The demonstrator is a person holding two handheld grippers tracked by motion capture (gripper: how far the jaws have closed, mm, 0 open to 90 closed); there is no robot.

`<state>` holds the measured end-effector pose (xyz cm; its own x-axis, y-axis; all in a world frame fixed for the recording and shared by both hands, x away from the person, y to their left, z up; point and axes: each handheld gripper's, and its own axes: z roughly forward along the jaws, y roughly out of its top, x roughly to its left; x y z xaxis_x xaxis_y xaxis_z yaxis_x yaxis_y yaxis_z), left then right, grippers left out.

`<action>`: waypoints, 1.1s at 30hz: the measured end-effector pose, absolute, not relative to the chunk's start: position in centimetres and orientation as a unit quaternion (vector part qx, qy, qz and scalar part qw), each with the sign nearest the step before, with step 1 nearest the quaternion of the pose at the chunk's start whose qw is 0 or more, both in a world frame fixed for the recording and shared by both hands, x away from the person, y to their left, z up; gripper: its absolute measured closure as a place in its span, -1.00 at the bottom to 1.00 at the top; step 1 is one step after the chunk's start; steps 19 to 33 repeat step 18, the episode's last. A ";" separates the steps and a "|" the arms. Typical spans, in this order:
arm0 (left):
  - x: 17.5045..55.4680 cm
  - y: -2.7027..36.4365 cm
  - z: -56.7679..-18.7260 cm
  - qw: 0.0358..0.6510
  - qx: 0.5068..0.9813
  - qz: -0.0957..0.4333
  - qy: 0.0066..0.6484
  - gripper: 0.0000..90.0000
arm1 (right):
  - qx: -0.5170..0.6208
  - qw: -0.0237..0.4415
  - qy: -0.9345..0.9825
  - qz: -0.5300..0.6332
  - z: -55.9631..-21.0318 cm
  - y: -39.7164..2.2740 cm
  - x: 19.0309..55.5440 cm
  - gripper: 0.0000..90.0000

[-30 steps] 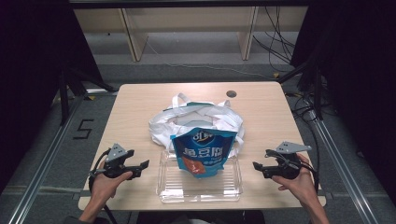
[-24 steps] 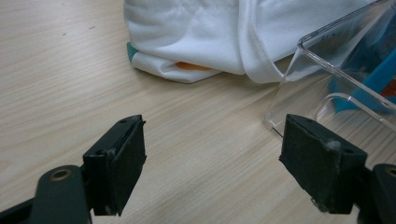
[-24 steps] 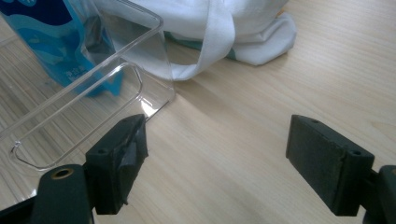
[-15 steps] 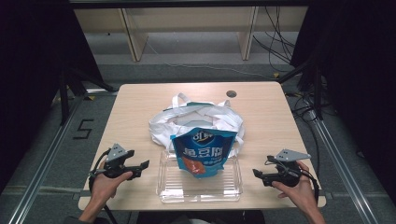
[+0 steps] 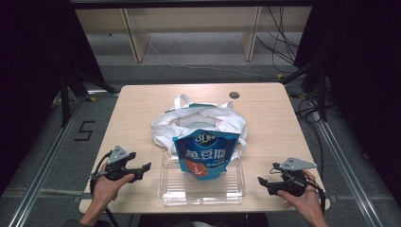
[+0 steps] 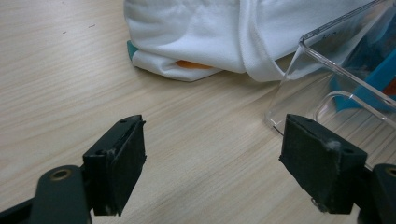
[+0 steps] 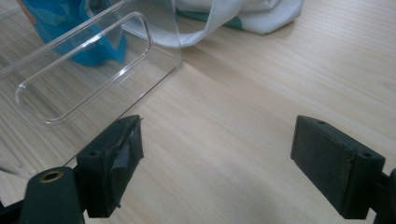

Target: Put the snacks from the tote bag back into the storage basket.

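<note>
A blue snack pouch (image 5: 205,153) stands in a clear plastic tray (image 5: 203,189) at the table's near middle, leaning against a white cloth bag (image 5: 198,120) behind it. My left gripper (image 5: 144,168) rests left of the tray, open, its jaws pointing at the tray's corner (image 6: 336,65) and the white bag (image 6: 201,32). My right gripper (image 5: 261,182) lies right of the tray near the front edge; its jaws have just been opening and stand open over bare wood, nothing between them. The right gripper view shows the tray (image 7: 93,70) and the pouch (image 7: 65,18) ahead at upper left.
The wooden table (image 5: 269,123) has a round dark hole (image 5: 234,94) near its back edge. Metal rails run along both sides on the floor, and shelving legs and cables stand beyond the table. Bare wood lies left and right of the tray.
My right hand has slid a little toward the table's near edge and lower. The left hand, pouch, tray and bag have not moved.
</note>
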<state>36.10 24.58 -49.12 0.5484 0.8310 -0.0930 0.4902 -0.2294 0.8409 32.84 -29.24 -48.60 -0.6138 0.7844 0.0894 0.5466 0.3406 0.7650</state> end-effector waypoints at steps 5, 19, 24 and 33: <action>36.2 24.7 -49.1 0.439 0.767 0.196 0.425 -0.52 | 0.411 0.150 0.809 0.393 -48.8 -29.2 32.7 -0.61; 36.1 24.6 -49.2 0.441 0.763 0.191 0.433 -0.53 | 0.401 0.146 0.815 0.393 -49.0 -29.3 33.1 -0.60; 36.1 24.6 -49.2 0.441 0.763 0.191 0.433 -0.53 | 0.401 0.146 0.815 0.393 -49.0 -29.3 33.1 -0.60; 36.1 24.6 -49.2 0.441 0.763 0.191 0.433 -0.53 | 0.401 0.146 0.815 0.393 -49.0 -29.3 33.1 -0.60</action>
